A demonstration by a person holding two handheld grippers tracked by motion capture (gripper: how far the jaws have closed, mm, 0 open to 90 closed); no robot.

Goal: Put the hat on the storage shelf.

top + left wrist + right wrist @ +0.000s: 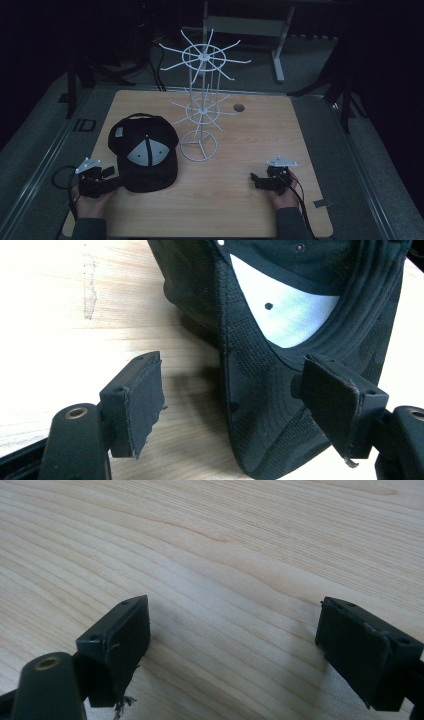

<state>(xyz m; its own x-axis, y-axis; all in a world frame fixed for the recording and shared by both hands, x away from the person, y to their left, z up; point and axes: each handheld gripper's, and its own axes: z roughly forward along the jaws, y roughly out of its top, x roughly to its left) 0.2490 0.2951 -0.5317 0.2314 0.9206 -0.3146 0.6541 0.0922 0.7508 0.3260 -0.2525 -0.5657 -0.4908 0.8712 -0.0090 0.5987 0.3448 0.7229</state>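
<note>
dim room, dark walls, grey carpeted floor (40, 125) around a light wood table (250, 145) (small round grommet (239, 107) near its far edge). grey metal bench frame (250, 25) stands behind; black stand legs (345, 95) flank both sides.

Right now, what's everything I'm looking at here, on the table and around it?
cap: one, black with a pale grey panel, left half of the table, brim toward the person
display rack: one, white wire with two tiers of spokes on a ring base, middle of the table, just right of the cap
table: one, light wood, with a small round hole near its far edge
desk frame: one, pale grey, on the floor beyond the table
left gripper: one, black, open, its jaws either side of the cap's brim
right gripper: one, black, open over bare wood
hands: two, holding the grippers at the near edge
</note>
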